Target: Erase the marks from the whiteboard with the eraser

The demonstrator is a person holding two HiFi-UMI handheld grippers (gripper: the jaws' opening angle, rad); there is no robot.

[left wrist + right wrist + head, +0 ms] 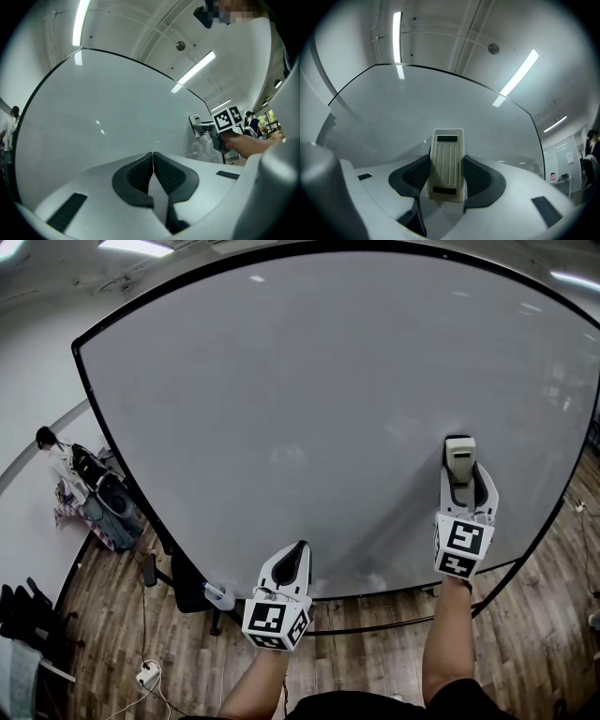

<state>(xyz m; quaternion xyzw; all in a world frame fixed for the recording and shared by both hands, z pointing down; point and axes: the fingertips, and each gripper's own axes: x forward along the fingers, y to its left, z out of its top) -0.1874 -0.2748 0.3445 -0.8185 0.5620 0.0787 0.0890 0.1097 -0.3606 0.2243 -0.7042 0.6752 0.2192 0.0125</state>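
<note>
1. Whiteboard [309, 409]: a large board with a dark frame that fills most of the head view. No clear pen marks show. Only faint grey smears [286, 456] remain near the centre, so the wiping looks nearly done.
2. Eraser [459, 457]: a pale ribbed block at the lower right of the head view. It stands upright with its ribbed back facing the camera, which probably puts its wiping face against the board, though contact cannot be confirmed.
3. Right gripper [464, 486]: the jaws are clamped on the two long sides of the eraser, which leaves the wiping face free.
4. Left gripper [292, 563]: low centre, near the board's bottom edge. The jaws are pressed together with nothing between them, and it is seemingly held aside from the work.
5. Wooden floor [112, 615]: shows below the board.
6. Person [52, 451]: at the far left, well apart from the board.
</note>
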